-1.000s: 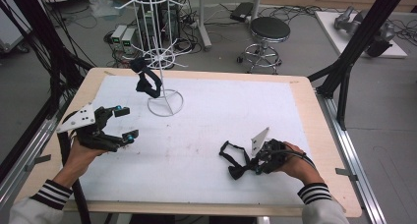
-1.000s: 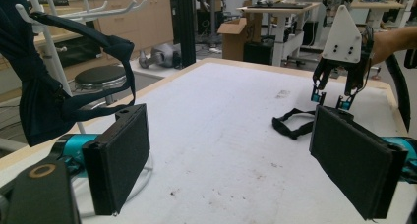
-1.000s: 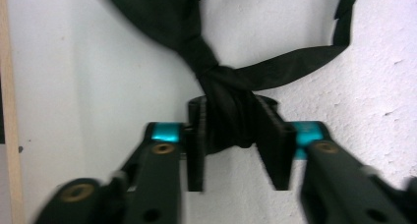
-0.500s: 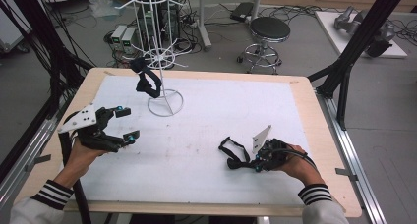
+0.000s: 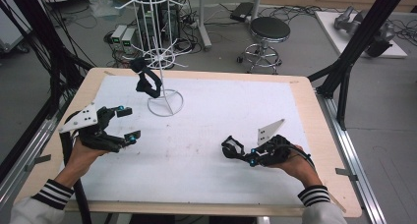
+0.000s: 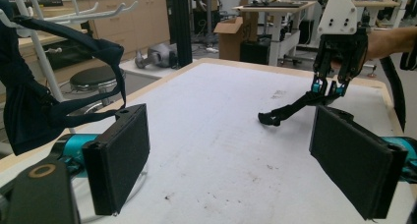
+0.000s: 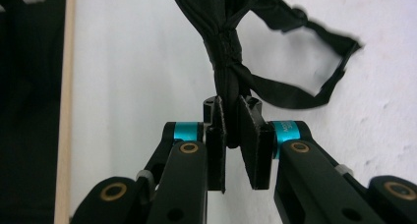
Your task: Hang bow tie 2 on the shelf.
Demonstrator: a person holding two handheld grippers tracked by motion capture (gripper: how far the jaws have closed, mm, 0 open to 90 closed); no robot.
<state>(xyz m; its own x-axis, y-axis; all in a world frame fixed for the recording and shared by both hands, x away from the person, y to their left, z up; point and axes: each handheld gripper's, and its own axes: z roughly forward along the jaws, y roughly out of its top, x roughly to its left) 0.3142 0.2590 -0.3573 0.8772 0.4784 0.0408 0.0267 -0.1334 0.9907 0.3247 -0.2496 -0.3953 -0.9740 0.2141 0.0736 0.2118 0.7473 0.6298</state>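
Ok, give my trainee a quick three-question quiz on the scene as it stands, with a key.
1. True or false: the right gripper is shut on the black strap item on the table.
2. What hangs on the white wire rack: A) another black strap item, B) a towel, C) nothing?
3. How do the left gripper's jaws stand?

Key:
1. True. The right gripper view shows the pads pinching its bunched fabric.
2. A. It hangs from a lower arm of the rack.
3. Open, with nothing between them, above the white table cover.
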